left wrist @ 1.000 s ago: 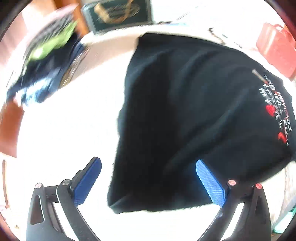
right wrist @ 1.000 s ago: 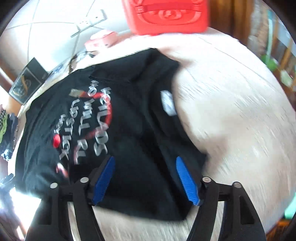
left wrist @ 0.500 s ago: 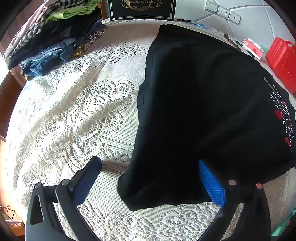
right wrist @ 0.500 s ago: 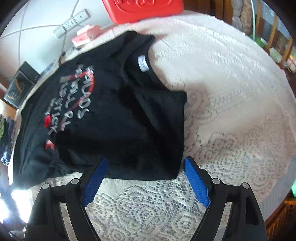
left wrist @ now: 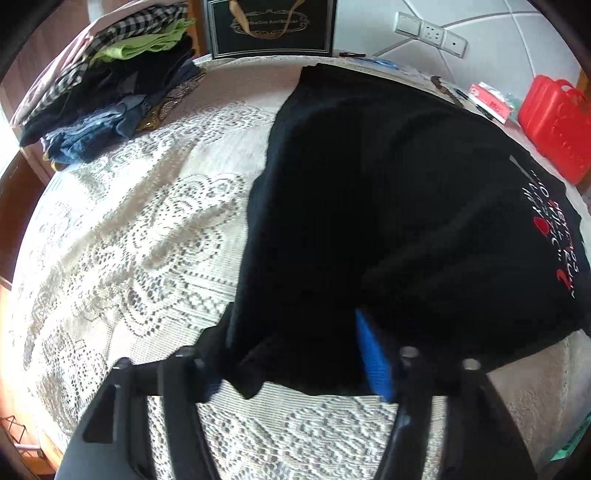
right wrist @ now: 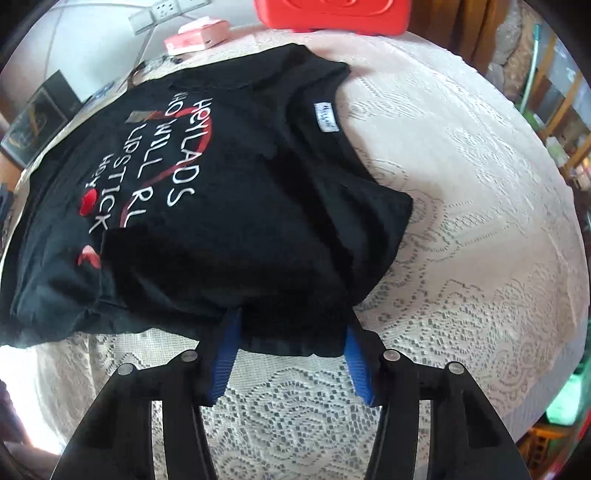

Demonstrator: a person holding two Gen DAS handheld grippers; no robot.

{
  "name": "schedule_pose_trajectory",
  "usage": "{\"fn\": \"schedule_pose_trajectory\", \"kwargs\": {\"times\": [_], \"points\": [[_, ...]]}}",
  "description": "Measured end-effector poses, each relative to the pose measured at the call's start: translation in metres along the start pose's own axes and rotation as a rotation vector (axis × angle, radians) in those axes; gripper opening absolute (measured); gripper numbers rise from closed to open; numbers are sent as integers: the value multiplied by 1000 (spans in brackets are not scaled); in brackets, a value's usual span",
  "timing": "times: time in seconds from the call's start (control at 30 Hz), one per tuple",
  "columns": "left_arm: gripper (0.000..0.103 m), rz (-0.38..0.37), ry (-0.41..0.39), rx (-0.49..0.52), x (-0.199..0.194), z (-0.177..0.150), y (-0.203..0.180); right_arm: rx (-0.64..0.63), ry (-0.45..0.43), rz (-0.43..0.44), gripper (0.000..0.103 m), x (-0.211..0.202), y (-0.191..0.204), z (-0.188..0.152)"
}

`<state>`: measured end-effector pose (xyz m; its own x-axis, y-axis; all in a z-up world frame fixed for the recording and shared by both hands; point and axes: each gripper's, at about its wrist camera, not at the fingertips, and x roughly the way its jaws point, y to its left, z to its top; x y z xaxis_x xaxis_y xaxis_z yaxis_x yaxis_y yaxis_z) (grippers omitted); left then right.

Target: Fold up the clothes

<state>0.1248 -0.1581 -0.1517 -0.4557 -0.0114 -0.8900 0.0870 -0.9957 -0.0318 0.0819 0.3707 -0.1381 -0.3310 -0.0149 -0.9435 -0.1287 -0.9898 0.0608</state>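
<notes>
A black T-shirt (left wrist: 388, 206) with white and red lettering lies on a round table with a lace cloth (left wrist: 140, 236). It also shows in the right wrist view (right wrist: 229, 206), with one sleeve folded inward and a white neck label (right wrist: 326, 117). My left gripper (left wrist: 291, 354) is open, its blue pads on either side of the shirt's near hem corner. My right gripper (right wrist: 291, 347) is open, its blue pads straddling the near edge of the folded sleeve. The cloth lies slack between the jaws of both.
A pile of clothes (left wrist: 110, 85) sits at the far left of the table. A black framed box (left wrist: 269, 26) stands at the back. A red case (left wrist: 554, 125) and a small red-and-white box (right wrist: 197, 35) sit near the wall. The table edge (right wrist: 535, 369) curves close on the right.
Both grippers have moved forward onto the shirt's near edge, and their jaws have narrowed around the cloth. The shirt itself lies as before.
</notes>
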Motion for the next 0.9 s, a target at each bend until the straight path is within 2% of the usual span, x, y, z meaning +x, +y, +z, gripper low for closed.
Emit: {"fn": "schedule_pose_trajectory", "kwargs": {"times": [0.03, 0.1, 0.13, 0.17, 0.2, 0.33, 0.4, 0.57, 0.73, 0.9], "points": [[18, -13, 10, 18, 0, 2, -7, -2, 2, 6, 52, -1, -1, 1], [13, -2, 33, 49, 4, 14, -21, -6, 4, 19, 52, -2, -4, 2], [11, 2, 49, 54, 3, 18, -22, 4, 7, 25, 44, -3, -6, 2], [11, -8, 56, 46, 1, 24, -21, 31, 16, 48, 17, -5, -11, 2], [11, -30, 55, 26, -5, 30, -17, 70, 23, 95, 13, -8, -16, 4], [11, -96, 41, -31, -21, 81, -4, 165, -47, 228, 13, -35, -32, 30], [11, -124, 69, -53, -16, 117, -2, 200, -77, 287, 13, -44, -38, 50], [11, -156, 118, -14, 21, 222, -20, 246, -106, 328, 13, -41, -39, 117], [11, -121, 132, 53, 74, 313, -46, 216, -94, 292, 13, -19, -14, 193], [11, -93, 166, 62, 123, 372, -54, 179, -57, 236, 14, 26, 4, 263]]}}
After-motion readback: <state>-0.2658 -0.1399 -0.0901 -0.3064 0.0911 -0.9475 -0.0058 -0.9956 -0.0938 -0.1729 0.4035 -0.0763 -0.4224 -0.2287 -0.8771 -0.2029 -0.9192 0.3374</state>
